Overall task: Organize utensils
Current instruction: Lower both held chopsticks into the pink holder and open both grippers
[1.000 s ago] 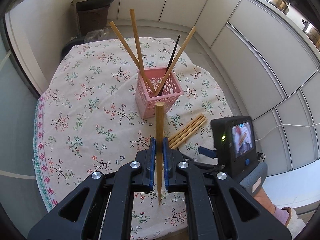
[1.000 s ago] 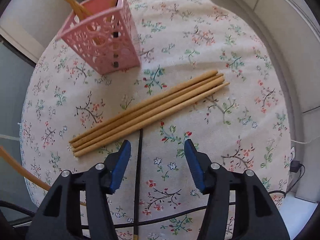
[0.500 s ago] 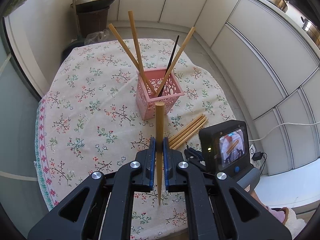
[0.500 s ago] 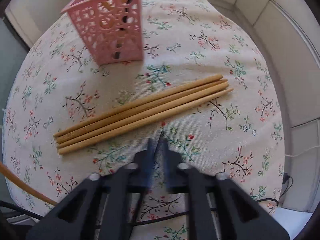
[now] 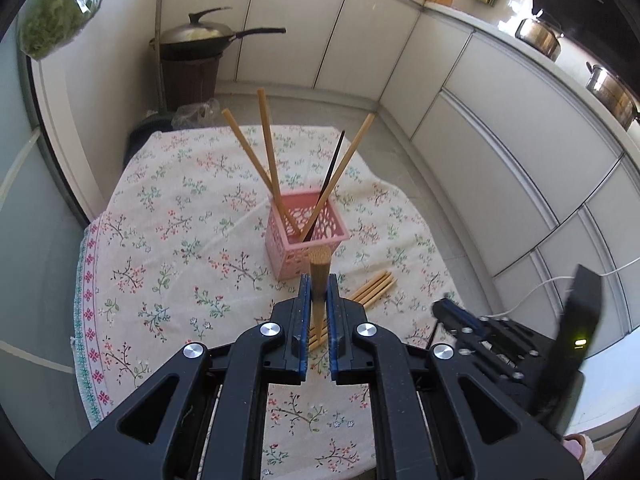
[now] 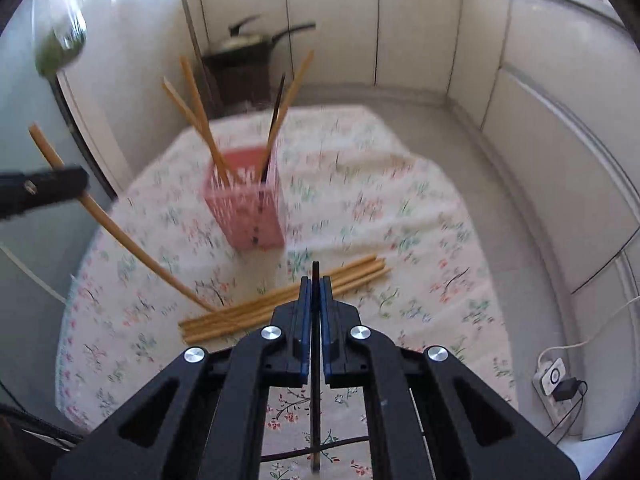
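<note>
Floral tablecloth (image 5: pixel 168 216): pink basket (image 5: pixel 306 236) holds four chopsticks (image 5: pixel 269 148).

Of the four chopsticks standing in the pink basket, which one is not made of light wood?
The black chopstick, thinner than the others. It leans right beside the rightmost wooden one; the other two lean left in the basket.

Bright daylight w/ countertop (image 5: pixel 508 28) glare, fisheye-bent edges; right wrist view motion-blurred, left sharp.

Both wrist views angled down over the table, sharing pink basket (image 5: pixel 306 236), floral cloth (image 6: pixel 400 216)
</note>
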Demonstrator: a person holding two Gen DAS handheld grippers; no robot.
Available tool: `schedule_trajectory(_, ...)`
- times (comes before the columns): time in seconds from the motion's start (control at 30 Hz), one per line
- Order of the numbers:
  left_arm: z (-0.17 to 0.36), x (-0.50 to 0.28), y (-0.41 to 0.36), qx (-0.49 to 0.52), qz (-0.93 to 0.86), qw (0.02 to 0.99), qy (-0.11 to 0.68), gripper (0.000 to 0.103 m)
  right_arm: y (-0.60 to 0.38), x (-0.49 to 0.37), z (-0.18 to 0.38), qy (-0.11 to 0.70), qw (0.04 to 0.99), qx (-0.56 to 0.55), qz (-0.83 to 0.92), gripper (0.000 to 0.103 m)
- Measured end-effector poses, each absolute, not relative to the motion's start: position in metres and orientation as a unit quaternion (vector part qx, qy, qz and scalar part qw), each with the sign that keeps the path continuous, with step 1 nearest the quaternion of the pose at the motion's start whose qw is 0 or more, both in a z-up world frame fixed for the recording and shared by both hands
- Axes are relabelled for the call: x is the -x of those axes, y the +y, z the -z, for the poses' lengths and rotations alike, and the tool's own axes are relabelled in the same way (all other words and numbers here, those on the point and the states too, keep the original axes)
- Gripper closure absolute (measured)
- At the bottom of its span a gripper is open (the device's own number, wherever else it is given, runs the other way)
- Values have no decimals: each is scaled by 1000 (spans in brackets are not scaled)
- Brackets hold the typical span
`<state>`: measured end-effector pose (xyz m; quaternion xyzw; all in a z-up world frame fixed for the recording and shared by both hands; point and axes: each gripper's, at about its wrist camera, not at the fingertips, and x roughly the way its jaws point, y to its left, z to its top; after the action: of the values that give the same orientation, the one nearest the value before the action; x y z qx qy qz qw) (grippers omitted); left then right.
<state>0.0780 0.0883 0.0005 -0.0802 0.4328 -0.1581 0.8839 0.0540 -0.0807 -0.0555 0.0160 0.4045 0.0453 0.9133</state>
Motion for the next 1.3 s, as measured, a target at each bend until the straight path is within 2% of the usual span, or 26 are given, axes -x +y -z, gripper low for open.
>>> schedule_trajectory(0.4,-49,-82,91,105,157,909,370,96,-132,-58,-33,299,946,-117,-54,99)
schedule_trajectory(0.6,-75,-91,102,126,138,924,333,96,-146,-81,-62,274,943,-173,-75,99)
schedule_trajectory(0.83,-87,-109,120,161,97,933,307,96,-152,-97,-71,251,939,-219,-90,99)
schedule_trajectory(1.23,-65,-143,120,178,81,920,340,95,-157,-123,-66,253,930,-251,-90,99)
schedule_trajectory(1.3,-48,-156,112,174,87,907,373,95,-157,-127,-66,254,928,-256,-89,99)
